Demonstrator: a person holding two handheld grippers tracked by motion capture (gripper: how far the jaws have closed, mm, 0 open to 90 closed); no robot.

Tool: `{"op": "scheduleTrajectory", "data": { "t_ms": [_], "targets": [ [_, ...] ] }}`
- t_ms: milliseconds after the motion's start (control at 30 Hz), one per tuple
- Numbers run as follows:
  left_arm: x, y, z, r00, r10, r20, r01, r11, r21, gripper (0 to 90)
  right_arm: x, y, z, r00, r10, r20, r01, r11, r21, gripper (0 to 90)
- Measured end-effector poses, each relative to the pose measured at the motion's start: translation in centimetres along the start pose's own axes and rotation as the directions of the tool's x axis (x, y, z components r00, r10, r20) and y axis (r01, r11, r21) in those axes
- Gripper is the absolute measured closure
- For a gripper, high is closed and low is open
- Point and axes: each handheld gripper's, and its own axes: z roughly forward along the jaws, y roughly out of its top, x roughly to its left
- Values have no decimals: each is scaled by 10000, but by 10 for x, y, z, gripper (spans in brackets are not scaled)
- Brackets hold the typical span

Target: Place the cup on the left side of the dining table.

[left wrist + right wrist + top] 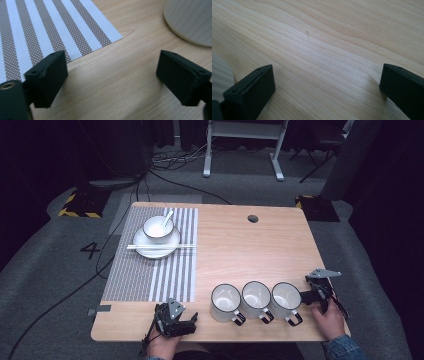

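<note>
Three white mugs with dark rims stand in a row near the table's (240, 245) front edge: the left mug (224, 302), the middle mug (255, 299) and the right mug (285, 299), none bearing any readable print. The right gripper (306, 296) sits just beside the right mug, jaws spread wide over bare wood, holding nothing. The left gripper (194, 319) rests near the striped placemat's (150, 265) corner, jaws likewise wide apart and empty; a "4" (90, 250) is marked on the floor.

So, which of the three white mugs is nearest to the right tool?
The rightmost mug in the row: it stands just beside the right tool, while the middle mug and the left mug stand farther away.
</note>
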Motion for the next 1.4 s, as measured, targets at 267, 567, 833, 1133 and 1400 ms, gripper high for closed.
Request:
{"op": "scheduleTrajectory", "data": {
  "t_ms": [267,567,833,1133,1400],
  "targets": [
    [-15,15,-10,9999,124,67,-115,9929,-1185,86,0,0,0,10000,-2,-2,2,10000,1,1],
    [-27,29,-37,9986,-140,514,257,9721,-2333,87,0,0,0,10000,-2,0,2,10000,3,1],
    [-37,35,-40,9991,173,378,-68,9654,-2608,85,0,0,0,10000,1,1,-1,10000,3,1],
    [-49,44,-29,9952,566,799,-335,9633,-2663,68,0,0,0,10000,1,-1,-1,10000,1,1],
    [-60,50,-17,9748,906,2037,-366,9664,-2545,26,0,0,0,10000,-3,-1,3,10000,1,1]
  ]
}}
